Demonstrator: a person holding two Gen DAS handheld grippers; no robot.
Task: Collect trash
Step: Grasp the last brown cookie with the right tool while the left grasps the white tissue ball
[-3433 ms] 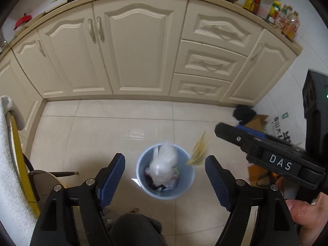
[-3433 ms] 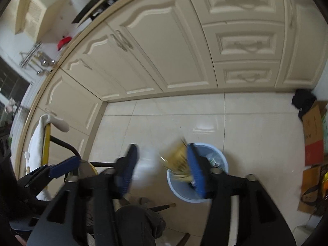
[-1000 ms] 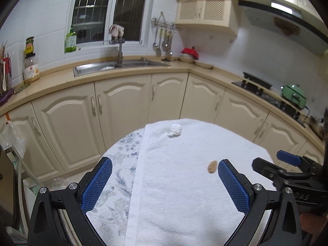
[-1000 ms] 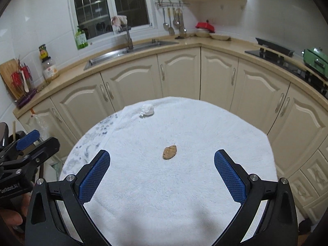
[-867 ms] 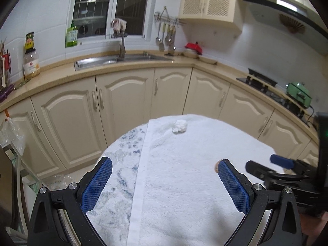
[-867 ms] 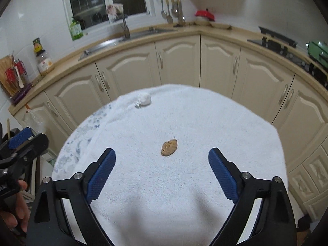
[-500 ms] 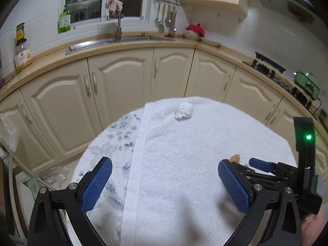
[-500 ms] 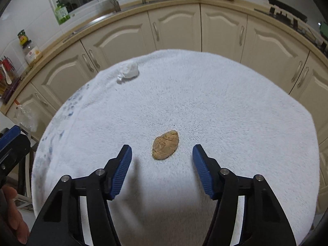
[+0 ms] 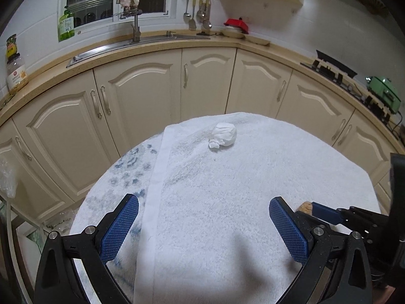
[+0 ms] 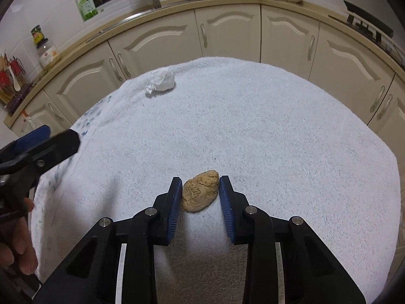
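Observation:
A brown crumbly lump [image 10: 200,192] lies on the white towel [image 10: 278,139] that covers the round table. My right gripper [image 10: 200,179] points down at it, its jaws closing, and both blue pads touch the lump's sides. In the left wrist view the lump [image 9: 305,206] peeks out beside the right gripper's blue finger [image 9: 324,212]. A crumpled white tissue ball [image 9: 224,135] rests near the table's far edge, also seen in the right wrist view [image 10: 163,79]. My left gripper [image 9: 203,202] hovers open over the towel, well short of the tissue, with nothing between its fingers.
A blue-patterned cloth [image 9: 126,172] shows under the towel's left edge. Cream cabinets [image 9: 207,83] curve behind the table, with a sink [image 9: 136,43] and a stove [image 9: 334,68] on the counter. A person's hand [image 10: 17,243] holds the left gripper at the left edge.
My right gripper sank to the brown lump and its jaws came in from wide apart to the lump's sides. My left gripper moved forward over the table, so the tissue looks nearer.

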